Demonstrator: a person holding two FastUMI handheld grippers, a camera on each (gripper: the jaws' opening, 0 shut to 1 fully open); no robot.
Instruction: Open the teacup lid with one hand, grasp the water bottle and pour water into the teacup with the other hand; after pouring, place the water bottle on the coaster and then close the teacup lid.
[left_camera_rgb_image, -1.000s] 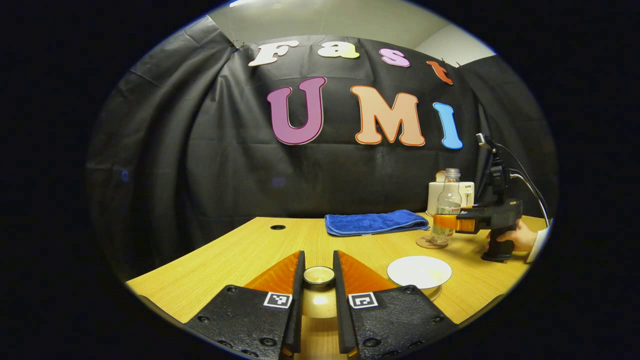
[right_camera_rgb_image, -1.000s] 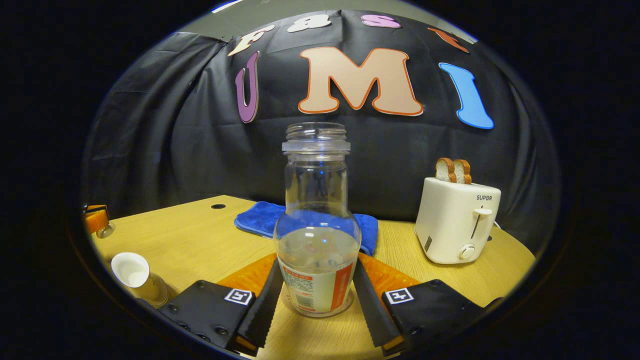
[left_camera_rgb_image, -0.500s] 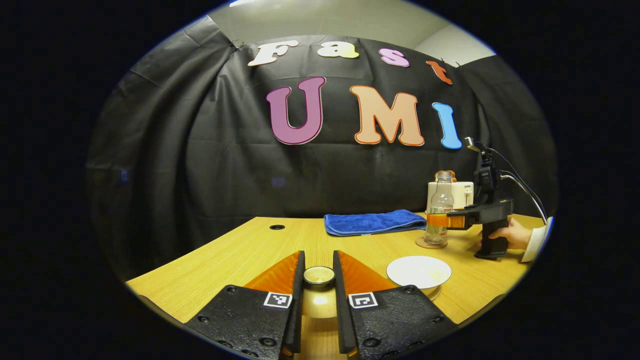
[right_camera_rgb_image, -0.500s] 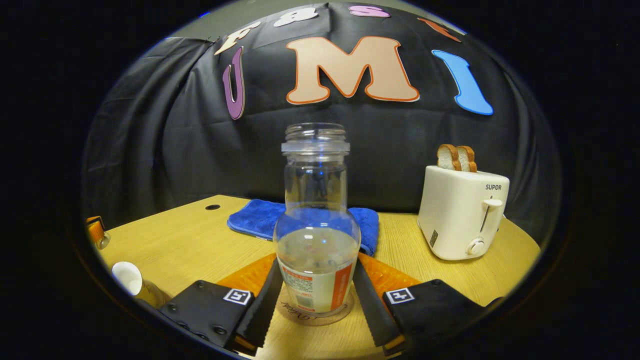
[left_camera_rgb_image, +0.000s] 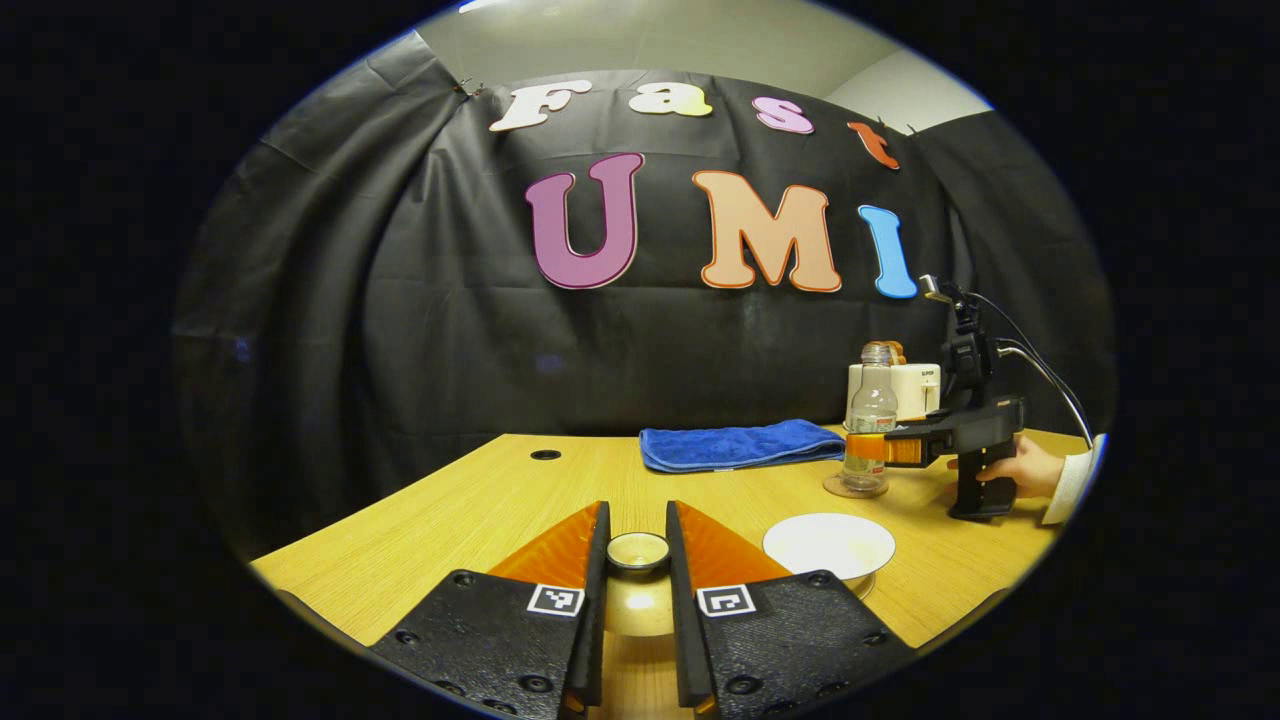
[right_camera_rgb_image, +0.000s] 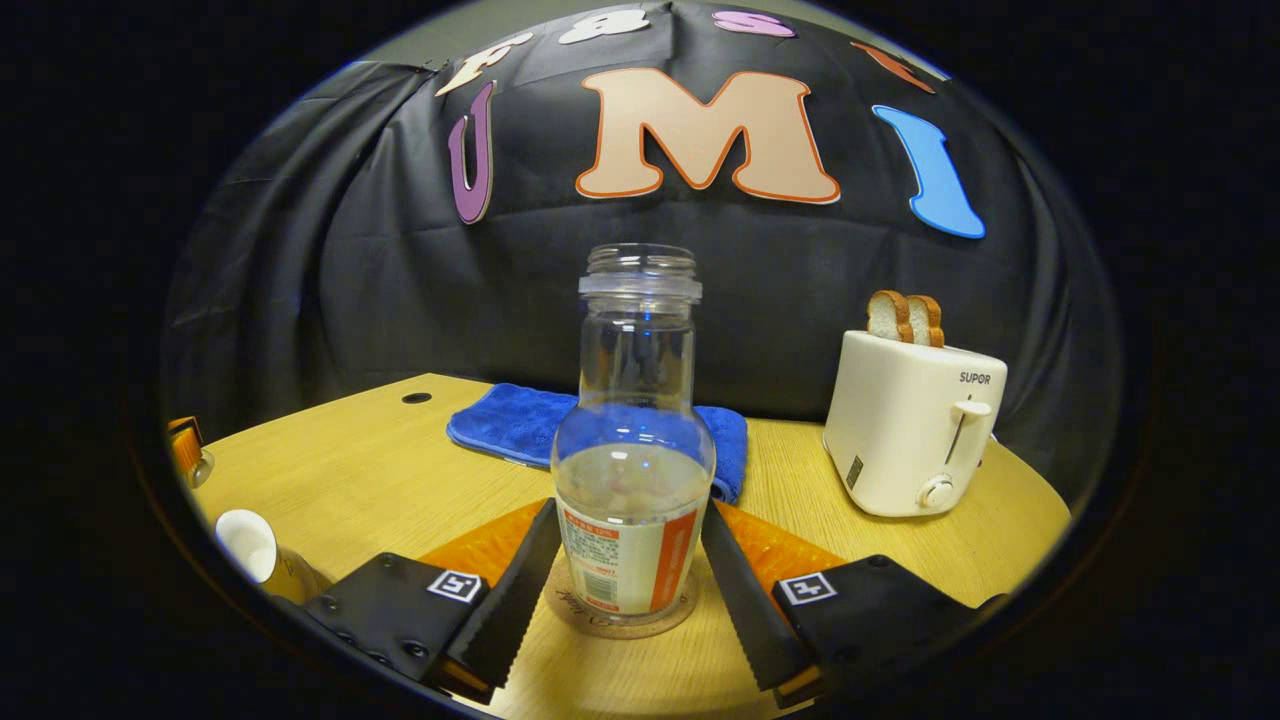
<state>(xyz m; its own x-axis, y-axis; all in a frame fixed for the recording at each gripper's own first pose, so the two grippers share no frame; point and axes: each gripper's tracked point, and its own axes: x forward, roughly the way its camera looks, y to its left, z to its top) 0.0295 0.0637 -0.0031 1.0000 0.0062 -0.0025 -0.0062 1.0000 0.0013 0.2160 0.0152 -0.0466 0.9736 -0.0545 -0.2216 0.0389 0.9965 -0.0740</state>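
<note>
Left hand-held gripper (left_camera_rgb_image: 636, 570): closed on the knob of the teacup lid (left_camera_rgb_image: 637, 551); both fingers press its sides. Lid body below the knob is mostly hidden between the fingers; cannot tell whether it hangs clear of the surface (left_camera_rgb_image: 480, 500).

Teacup (left_camera_rgb_image: 829, 546): open, white inside, standing just right of the left hand-held gripper. In the right gripper view the teacup (right_camera_rgb_image: 250, 548) sits at the far left edge, partly cut off.

Right hand-held gripper (right_camera_rgb_image: 628, 590): fingers flank the water bottle (right_camera_rgb_image: 634, 480) low on its label; a thin gap seems to show at each side, so contact cannot be told. Bottle upright, uncapped, partly filled, standing on the coaster (right_camera_rgb_image: 620, 620); most of the coaster is covered by the bottle base.

In the left gripper view the water bottle (left_camera_rgb_image: 868, 420) and coaster (left_camera_rgb_image: 850, 487) are small and far right; a hand (left_camera_rgb_image: 1020, 468) with a white sleeve holds the right hand-held gripper (left_camera_rgb_image: 866, 448), sleeve cut off at the edge.

Surroundings: blue towel (right_camera_rgb_image: 520, 425) behind the bottle, partly blocked by it; white toaster (right_camera_rgb_image: 915, 420) with two bread slices (right_camera_rgb_image: 905, 318) to the right.
</note>
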